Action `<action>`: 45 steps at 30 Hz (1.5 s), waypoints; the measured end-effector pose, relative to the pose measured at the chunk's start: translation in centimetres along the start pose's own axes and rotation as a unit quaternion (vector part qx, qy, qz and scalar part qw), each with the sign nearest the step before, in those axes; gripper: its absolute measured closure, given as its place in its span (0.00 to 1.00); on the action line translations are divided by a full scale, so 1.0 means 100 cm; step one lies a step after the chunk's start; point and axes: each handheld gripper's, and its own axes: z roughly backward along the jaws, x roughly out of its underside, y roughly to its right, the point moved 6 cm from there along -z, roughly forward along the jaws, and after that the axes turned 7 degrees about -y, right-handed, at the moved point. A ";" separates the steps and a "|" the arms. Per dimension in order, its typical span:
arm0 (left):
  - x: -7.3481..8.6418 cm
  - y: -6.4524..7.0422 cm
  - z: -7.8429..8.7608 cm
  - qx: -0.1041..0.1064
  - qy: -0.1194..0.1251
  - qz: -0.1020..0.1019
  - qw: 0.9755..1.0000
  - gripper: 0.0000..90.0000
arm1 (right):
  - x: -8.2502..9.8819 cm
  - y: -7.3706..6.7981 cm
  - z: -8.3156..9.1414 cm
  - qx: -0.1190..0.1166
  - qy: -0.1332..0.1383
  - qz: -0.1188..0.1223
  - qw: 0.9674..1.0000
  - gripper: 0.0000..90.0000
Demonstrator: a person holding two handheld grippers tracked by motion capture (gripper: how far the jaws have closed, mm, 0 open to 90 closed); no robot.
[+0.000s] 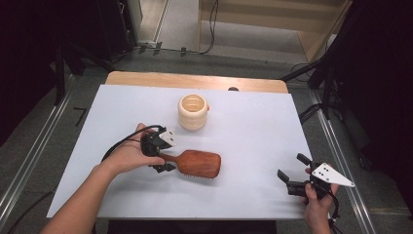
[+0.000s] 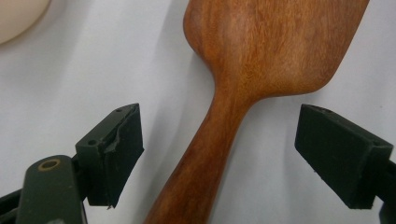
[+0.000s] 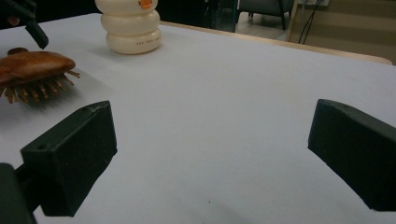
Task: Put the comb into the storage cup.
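A brown wooden hairbrush (image 1: 197,163) lies bristles down on the white table (image 1: 253,141), its handle pointing left. My left gripper (image 1: 162,157) is open, its jaws on either side of the handle (image 2: 205,154) without touching it. A cream ribbed cup (image 1: 193,112) stands behind the brush, and it is also in the right gripper view (image 3: 132,28). My right gripper (image 1: 290,171) hovers open near the table's right front corner, nothing between its jaws (image 3: 212,154). The brush's bristles (image 3: 37,86) show at the far left of that view.
The white sheet covers a wooden table whose back edge (image 1: 195,80) is bare wood. Black stands and cables flank the table on both sides. Open white surface lies between the brush and my right gripper.
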 end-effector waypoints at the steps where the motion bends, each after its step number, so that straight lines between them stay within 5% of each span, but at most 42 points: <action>1: 0.000 0.000 -0.001 -0.003 -0.002 0.001 1.000 0.18 | 0.000 0.000 0.000 0.001 0.000 0.000 1.000 0.00; 11: 0.002 -0.003 -0.008 -0.022 -0.027 0.006 0.999 0.35 | 0.000 0.000 0.000 0.003 -0.001 -0.002 1.000 0.00; 21: 0.001 -0.003 -0.011 -0.011 -0.029 0.000 1.000 0.49 | 0.000 0.000 -0.001 0.004 -0.002 0.000 1.000 0.00; 27: -0.003 -0.001 -0.011 -0.012 -0.037 -0.023 0.999 0.56 | 0.000 0.001 -0.001 0.006 -0.002 -0.001 1.000 0.00; 39: -0.007 0.000 -0.012 -0.004 -0.040 -0.038 0.998 0.65 | 0.000 0.001 -0.001 0.006 -0.003 -0.002 1.000 0.00; 45: -0.007 0.004 -0.011 -0.004 -0.043 -0.072 0.997 0.74 | 0.000 0.001 -0.001 0.006 -0.003 -0.004 1.000 0.00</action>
